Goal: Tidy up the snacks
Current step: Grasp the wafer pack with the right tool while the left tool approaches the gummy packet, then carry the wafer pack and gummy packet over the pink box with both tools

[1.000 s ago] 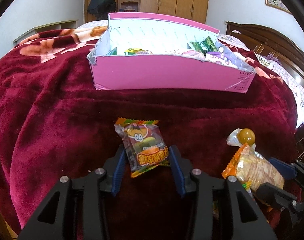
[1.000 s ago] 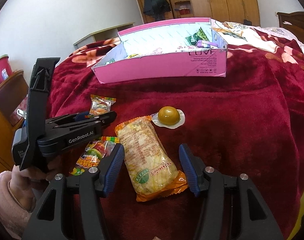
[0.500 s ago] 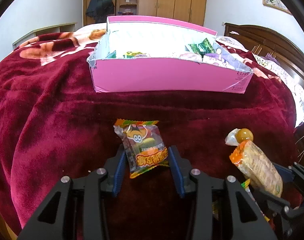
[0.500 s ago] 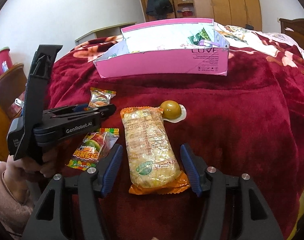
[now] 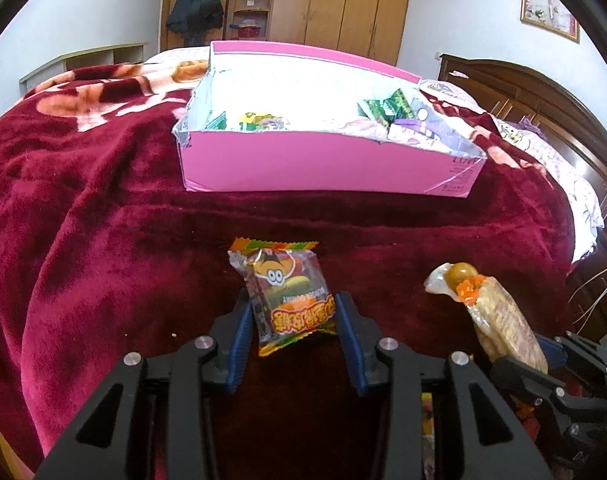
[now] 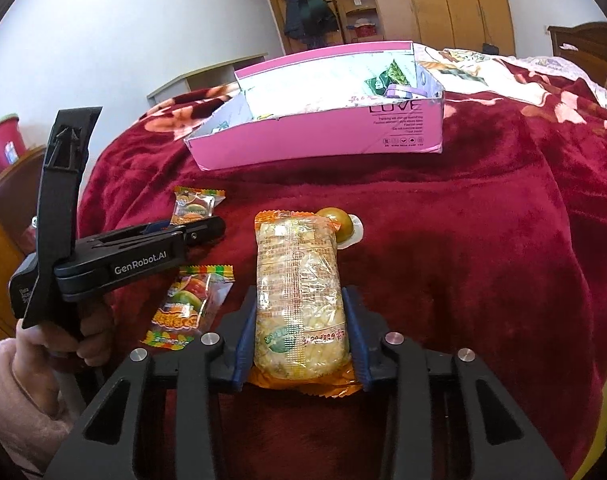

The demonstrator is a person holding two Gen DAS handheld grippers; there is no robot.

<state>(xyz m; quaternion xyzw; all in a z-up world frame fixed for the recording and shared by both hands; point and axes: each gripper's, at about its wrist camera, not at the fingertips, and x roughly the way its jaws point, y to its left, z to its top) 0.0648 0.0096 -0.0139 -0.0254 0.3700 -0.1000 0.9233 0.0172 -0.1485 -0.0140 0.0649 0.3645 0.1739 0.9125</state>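
A gummy packet with a cartoon face sits between the blue pads of my left gripper, which is shut on its lower half. My right gripper has its jaws closing, and both pads press the sides of a long yellow cracker packet. That packet also shows at the right of the left wrist view. The pink box stands ahead on the red blanket with several snacks inside. A second gummy packet lies loose between the two grippers.
A golden ball snack in clear wrap lies just beyond the cracker packet's far end. A hand in a pink sleeve holds the left gripper. The red blanket slopes off to the right. Wardrobes and a dark headboard stand behind.
The right jaws have come in from well apart onto the cracker packet, which now lies straight between them. The left gripper keeps its grip on the gummy packet and has barely shifted.
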